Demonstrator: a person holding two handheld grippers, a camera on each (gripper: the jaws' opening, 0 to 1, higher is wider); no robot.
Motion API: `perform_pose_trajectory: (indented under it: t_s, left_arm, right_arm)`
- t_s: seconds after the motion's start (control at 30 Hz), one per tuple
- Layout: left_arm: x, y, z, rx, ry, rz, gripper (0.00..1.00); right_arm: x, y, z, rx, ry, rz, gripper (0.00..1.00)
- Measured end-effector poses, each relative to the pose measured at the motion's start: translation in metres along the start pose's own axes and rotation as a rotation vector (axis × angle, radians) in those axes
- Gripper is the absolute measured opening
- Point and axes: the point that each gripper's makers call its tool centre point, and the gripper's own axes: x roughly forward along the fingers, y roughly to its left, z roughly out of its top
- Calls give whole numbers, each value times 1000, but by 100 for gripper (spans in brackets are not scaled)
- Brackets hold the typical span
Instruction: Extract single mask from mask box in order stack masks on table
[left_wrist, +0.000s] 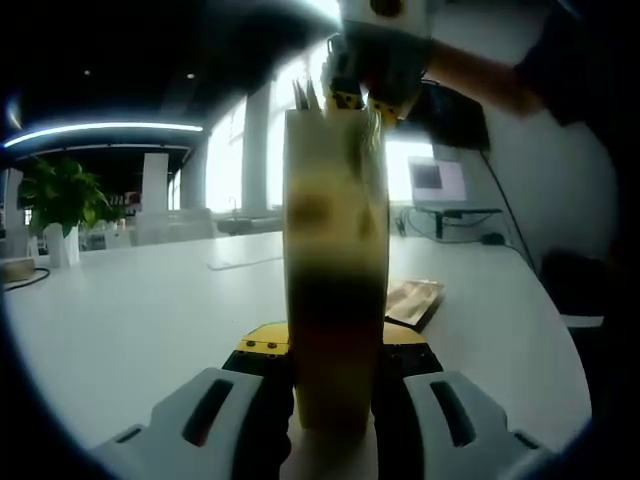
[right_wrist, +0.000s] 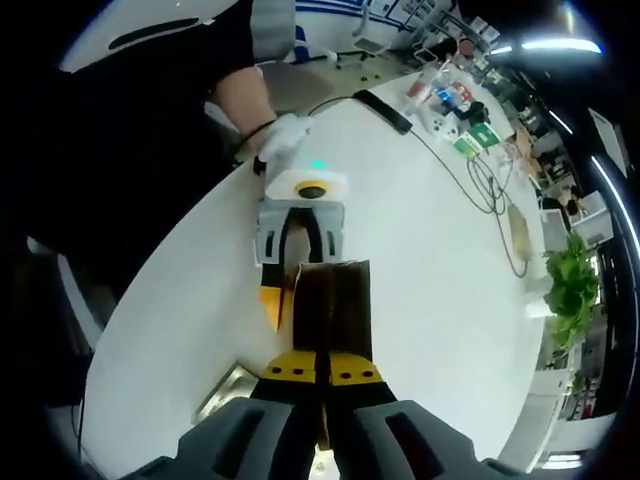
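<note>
1. In the left gripper view, the left gripper (left_wrist: 330, 385) stood at 6 o'clock, jaws closed against the sides of the mask box (left_wrist: 335, 270), which rose upright from between them, off the table (left_wrist: 150, 300).
2. At 12 o'clock, the right gripper (left_wrist: 350, 95) met the box's top edge.
3. In the right gripper view, the right gripper (right_wrist: 322, 375) at 6 o'clock had its yellow tips pressed together over the box's upper edge (right_wrist: 330, 300); whether a mask lay between them could not be told.
4. Beyond, a gloved hand (right_wrist: 283, 135) held the left gripper (right_wrist: 300, 235).
5. Far at 3 o'clock sat a potted plant (right_wrist: 572, 290).
</note>
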Motion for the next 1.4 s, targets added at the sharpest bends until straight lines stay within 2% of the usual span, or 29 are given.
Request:
perform_pose_trajectory:
  t_s: [0.07, 0.43, 0.97, 1.4]
  left_arm:
    - [0, 0, 0, -2, 0, 1, 20]
    - [0, 1, 0, -1, 0, 3, 20]
    - [0, 3, -1, -9, 0, 6, 20]
    - [0, 3, -1, -8, 0, 6, 20]
  right_arm:
    - [0, -1, 0, -29, -5, -8, 0]
    - [-2, 0, -1, -46, -13, -35, 0]
    - [-19, 2, 2, -21, -56, -115, 0]
    - [-32, -5, 5, 5, -94, -187, 0]
